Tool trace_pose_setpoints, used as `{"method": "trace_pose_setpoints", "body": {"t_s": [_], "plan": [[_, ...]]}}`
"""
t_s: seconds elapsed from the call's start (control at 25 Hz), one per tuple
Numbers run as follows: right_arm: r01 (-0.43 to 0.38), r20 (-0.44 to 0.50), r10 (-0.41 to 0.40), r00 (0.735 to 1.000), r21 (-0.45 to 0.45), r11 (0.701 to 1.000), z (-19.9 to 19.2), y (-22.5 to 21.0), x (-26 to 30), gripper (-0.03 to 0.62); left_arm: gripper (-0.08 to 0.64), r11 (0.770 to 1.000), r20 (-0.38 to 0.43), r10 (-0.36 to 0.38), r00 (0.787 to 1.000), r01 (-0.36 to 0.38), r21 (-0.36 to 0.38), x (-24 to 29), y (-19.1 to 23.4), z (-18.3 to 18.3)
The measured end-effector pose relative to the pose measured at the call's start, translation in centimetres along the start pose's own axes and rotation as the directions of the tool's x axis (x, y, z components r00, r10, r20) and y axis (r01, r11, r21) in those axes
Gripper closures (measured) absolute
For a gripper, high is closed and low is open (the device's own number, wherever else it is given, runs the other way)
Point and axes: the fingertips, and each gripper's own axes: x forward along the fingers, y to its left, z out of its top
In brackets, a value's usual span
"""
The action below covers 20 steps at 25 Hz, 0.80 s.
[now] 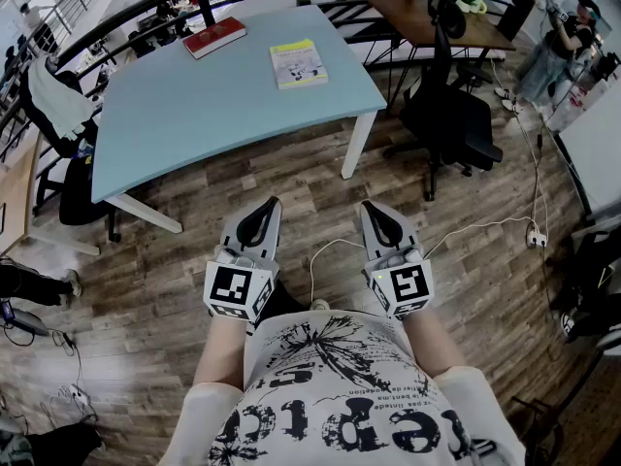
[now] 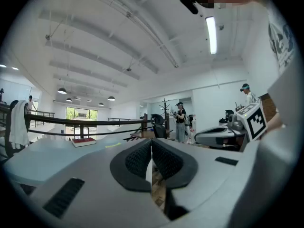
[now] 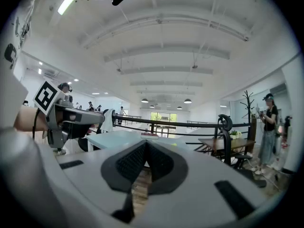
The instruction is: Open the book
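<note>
Two closed books lie on the light blue table (image 1: pixel 194 115): a yellow-and-white book (image 1: pixel 298 63) near its right side and a red book (image 1: pixel 215 37) at the far edge. My left gripper (image 1: pixel 274 202) and right gripper (image 1: pixel 368 206) are held side by side over the wooden floor, close to my body and well short of the table. Both are shut with nothing between the jaws. In the left gripper view the gripper (image 2: pixel 151 147) points level, with the red book (image 2: pixel 84 141) far off. The right gripper view shows its gripper (image 3: pixel 145 147) and the red book (image 3: pixel 149 136) beyond.
A black office chair (image 1: pixel 451 124) stands right of the table, before a wooden desk (image 1: pixel 437 17). A chair draped with white cloth (image 1: pixel 56 100) sits at the left. A white cable (image 1: pixel 485 226) runs over the floor. A person (image 1: pixel 563 47) stands at the far right.
</note>
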Motion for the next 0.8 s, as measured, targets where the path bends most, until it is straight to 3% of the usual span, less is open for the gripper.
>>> {"method": "trace_pose_setpoints", "body": {"t_s": [0.8], "plan": [[0.059,-0.012,-0.059,0.998,0.007,0.998,-1.3,-1.5,0.0,0.581,0.538,1.0,-0.018,-0.008,1.0,0.008,-0.022,1.2,-0.2,-1.3]]}}
